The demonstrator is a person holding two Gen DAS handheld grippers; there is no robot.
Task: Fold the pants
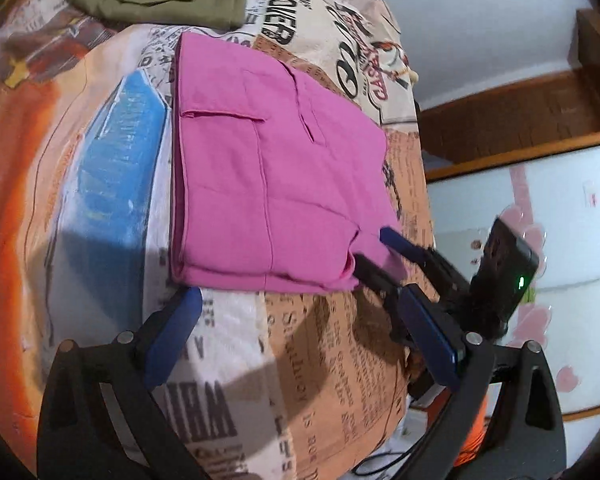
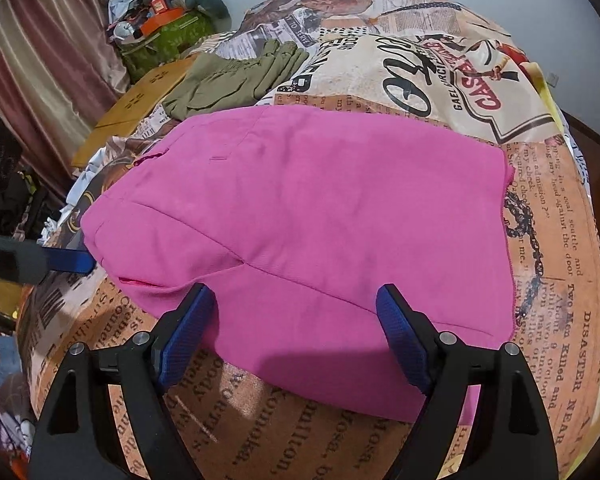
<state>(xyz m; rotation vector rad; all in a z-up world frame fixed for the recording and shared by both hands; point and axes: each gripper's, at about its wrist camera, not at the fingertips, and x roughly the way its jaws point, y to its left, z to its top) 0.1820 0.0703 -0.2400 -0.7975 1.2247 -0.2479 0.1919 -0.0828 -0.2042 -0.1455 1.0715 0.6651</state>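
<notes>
Partly folded pink pants point(image 2: 300, 216), left tongs point(image 1: 300, 312) spread, right tongs point(image 2: 296, 300) spread, inner layers hidden

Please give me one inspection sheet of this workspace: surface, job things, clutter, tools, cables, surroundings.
Surface: bed cover with newspaper print.
Job's things: pink pants folded into a flat rectangle.
Clutter: olive garment folded beyond the pants; pile of bags off the bed.
Grippers: left tool open, at the pants' near edge; right tool open, over the pants' edge.
Cables: black cable at the bed's edge.
Surroundings: curtain, wooden frame, white wall.
</notes>
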